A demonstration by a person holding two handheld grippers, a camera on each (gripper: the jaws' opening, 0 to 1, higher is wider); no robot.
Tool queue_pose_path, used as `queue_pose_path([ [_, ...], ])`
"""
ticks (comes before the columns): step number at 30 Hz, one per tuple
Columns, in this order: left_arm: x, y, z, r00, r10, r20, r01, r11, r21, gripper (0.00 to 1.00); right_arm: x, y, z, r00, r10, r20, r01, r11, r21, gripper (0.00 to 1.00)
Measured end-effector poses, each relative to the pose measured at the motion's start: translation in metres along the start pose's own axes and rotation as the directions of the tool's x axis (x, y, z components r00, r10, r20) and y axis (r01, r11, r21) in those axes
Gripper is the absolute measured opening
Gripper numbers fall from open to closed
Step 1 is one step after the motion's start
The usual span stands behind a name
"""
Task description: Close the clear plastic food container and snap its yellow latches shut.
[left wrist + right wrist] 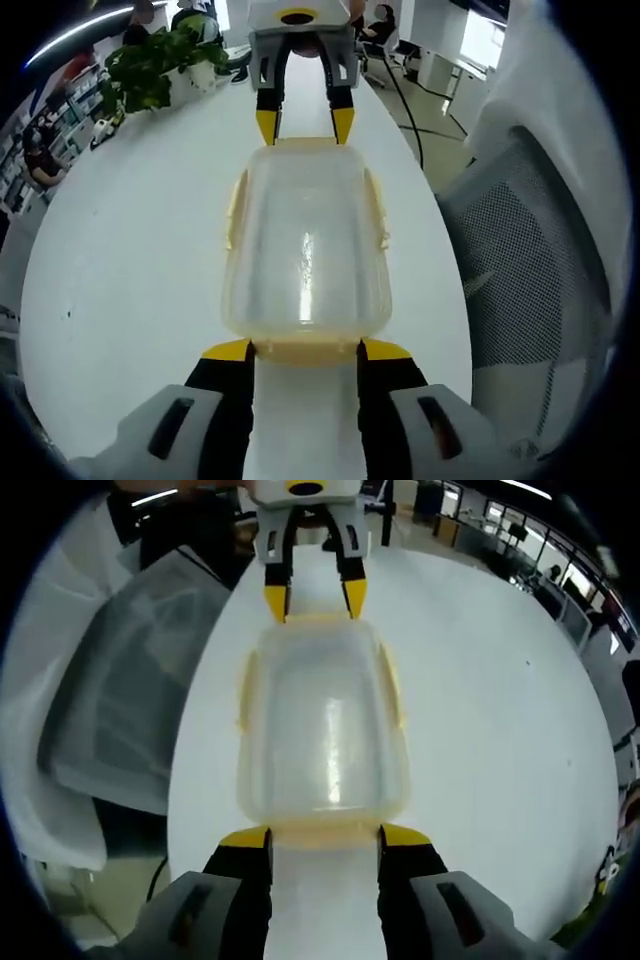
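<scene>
Yellow-tipped left gripper (pixel 305 349) and right gripper (pixel 325 836) are spread wide, gripping nothing, each touching an opposite short end of the container (pixel 306 245). Its long axis runs between them on the bench (pixel 130 250); side latches (pixel 378 215) lie equally near both.

Lighting was bright and even. Ceiling strip lights (pixel 80 30) caused a glare streak on the container lid (pixel 306 262). Fisheye distortion bent the edges; the background was soft.

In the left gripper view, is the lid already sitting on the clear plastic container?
Yes: the clear plastic lid covers the rectangular clear plastic food container, with the yellow side latches along its long edges.
</scene>
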State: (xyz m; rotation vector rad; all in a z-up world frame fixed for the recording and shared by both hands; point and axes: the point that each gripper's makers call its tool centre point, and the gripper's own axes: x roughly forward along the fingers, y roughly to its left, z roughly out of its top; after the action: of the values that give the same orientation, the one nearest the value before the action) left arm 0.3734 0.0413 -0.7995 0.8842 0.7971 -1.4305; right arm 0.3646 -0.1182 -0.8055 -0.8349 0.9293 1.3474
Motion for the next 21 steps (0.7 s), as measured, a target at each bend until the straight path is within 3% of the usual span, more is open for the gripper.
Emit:
queue_pose_path([
  [1,0.000,0.000,-0.002,1.000,0.003,0.001,-0.003,1.000,0.001,0.41,0.001,0.001,-0.002,1.000,0.004,-0.007,-0.004,1.000,0.003,0.40],
  [5,-0.001,0.002,-0.013,0.999,0.032,-0.002,-0.032,0.999,-0.017,0.61,0.001,0.003,-0.011,0.999,-0.010,-0.034,0.010,1.000,0.006,0.47],
  [8,-0.007,0.002,-0.015,0.999,0.044,0.021,-0.043,0.997,-0.058,0.53,-0.004,0.003,-0.015,0.999,-0.026,-0.040,0.027,1.000,0.010,0.46],
  [11,-0.013,0.004,-0.017,0.996,0.084,0.037,-0.080,0.992,-0.096,0.53,-0.010,0.002,-0.015,0.999,-0.045,-0.022,0.046,0.997,0.063,0.46],
  [15,-0.023,0.006,-0.012,0.988,0.117,0.099,-0.096,0.976,-0.194,0.53,-0.020,0.002,-0.009,0.997,-0.065,0.037,0.057,0.982,0.183,0.43],
  [18,-0.034,0.016,-0.009,0.975,0.170,0.144,-0.120,0.945,-0.304,0.52,-0.030,-0.003,-0.004,0.993,-0.085,0.081,0.051,0.933,0.356,0.40],
  [21,-0.042,0.020,0.000,0.959,0.197,0.202,-0.095,0.900,-0.426,0.53,-0.038,-0.012,0.000,0.985,-0.135,0.109,0.060,0.854,0.517,0.39],
])
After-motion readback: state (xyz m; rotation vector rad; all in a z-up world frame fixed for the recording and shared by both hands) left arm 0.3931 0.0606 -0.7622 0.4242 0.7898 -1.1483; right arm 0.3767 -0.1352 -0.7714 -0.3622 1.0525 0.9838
